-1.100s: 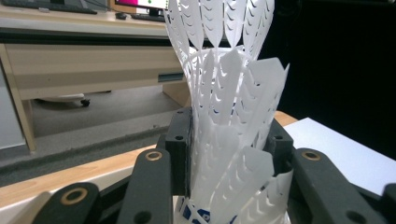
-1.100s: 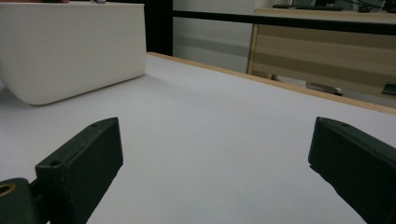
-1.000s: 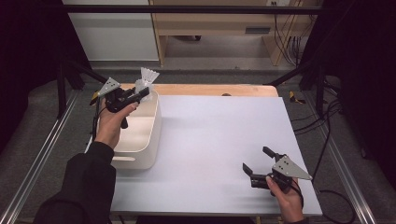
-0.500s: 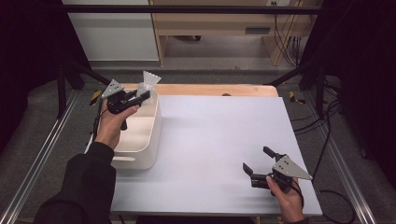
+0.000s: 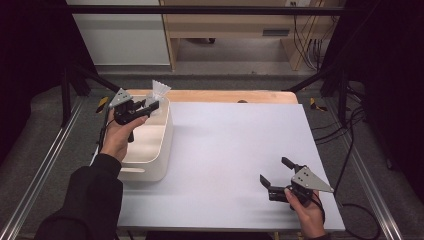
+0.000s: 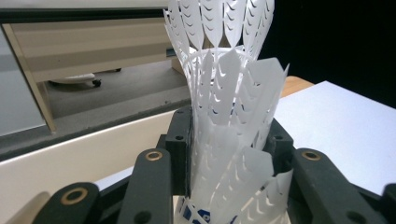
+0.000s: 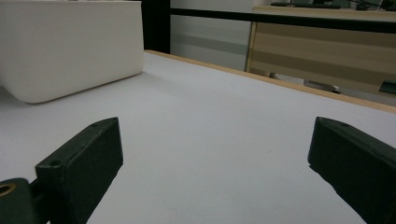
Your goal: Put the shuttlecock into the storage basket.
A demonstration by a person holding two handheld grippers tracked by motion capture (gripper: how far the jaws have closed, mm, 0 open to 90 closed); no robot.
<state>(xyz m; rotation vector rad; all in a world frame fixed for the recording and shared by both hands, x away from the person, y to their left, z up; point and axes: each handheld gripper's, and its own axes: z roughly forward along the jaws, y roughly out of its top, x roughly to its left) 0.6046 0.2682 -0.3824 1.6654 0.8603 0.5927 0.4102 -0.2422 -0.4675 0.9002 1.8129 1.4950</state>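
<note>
so the left gripper (image 5: pixel 150 106) has its jaws clamped on shuttlecocks (image 6: pixel 229 116) above the far end of the bin (image 5: pixel 161 150), drop seemingly left, while the right gripper (image 5: pixel 274 173) rests near right, jaws apart.

No text, number or brand can be read. At the bottom centre of the left gripper view, small blue marks sit at the base of the white plastic feathered shuttlecocks (image 6: pixel 229 140), too blurred to read.
</note>
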